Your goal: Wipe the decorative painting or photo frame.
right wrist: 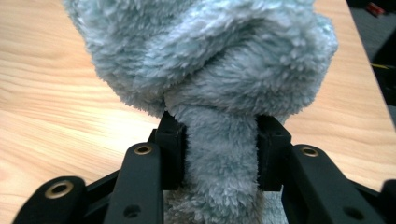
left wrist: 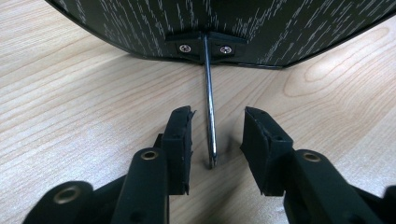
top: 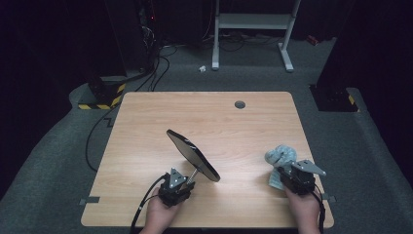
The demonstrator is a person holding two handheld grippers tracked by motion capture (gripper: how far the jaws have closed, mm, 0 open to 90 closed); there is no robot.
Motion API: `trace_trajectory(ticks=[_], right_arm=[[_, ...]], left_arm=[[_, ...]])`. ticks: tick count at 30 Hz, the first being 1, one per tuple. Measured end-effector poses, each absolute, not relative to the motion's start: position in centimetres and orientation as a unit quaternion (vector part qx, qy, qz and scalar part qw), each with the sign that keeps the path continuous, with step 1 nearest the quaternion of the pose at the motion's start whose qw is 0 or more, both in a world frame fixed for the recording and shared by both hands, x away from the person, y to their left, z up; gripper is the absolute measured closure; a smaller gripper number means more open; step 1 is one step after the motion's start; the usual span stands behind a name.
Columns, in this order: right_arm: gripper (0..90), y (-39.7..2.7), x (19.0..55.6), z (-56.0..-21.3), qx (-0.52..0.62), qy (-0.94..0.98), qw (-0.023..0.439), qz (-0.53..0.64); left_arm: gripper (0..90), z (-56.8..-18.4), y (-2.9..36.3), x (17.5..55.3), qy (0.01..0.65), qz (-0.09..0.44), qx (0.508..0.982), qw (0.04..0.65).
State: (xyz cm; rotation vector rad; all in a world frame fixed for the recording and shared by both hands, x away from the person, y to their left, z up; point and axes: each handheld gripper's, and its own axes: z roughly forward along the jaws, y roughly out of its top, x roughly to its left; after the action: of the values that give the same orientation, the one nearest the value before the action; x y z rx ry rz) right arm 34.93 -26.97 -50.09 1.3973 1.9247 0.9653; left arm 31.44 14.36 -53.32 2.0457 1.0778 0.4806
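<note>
1. High view: dark oval mirror (top: pixel 193 154) tilted near desk (top: pixel 146 122) centre, propped on its thin metal rod (top: pixel 194 173). Left gripper (top: pixel 185 187) right at the rod's foot, just desk-front of the mirror; likely there to steady it. Right gripper (top: pixel 285 176) well right of the mirror, pale blue fluffy cloth (top: pixel 280 156) bunched at its tip, probably kept aside for wiping.
2. Left gripper view: fingers (left wrist: pixel 180 140) parted, rod (left wrist: pixel 209 107) between them, gaps on both sides, nothing gripped. Rod tip on the desk, so mirror stands unaided.
3. Right gripper view: fingers (right wrist: pixel 170 154) on both sides of a cloth (right wrist: pixel 210 70) fold, about fold-wide; lightly held at most, can't tell if pinched.
</note>
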Motion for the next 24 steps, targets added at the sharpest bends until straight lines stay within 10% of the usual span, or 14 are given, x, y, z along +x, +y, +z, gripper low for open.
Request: trace_trajectory(ticks=[24], right_arm=[[29.1, -25.3, 33.9, -48.2, 0.491, 0.723, 0.290, 0.390]], left_arm=[[50.3, -53.3, 14.3, 31.1, 0.426, 0.197, 0.801, 0.372]])
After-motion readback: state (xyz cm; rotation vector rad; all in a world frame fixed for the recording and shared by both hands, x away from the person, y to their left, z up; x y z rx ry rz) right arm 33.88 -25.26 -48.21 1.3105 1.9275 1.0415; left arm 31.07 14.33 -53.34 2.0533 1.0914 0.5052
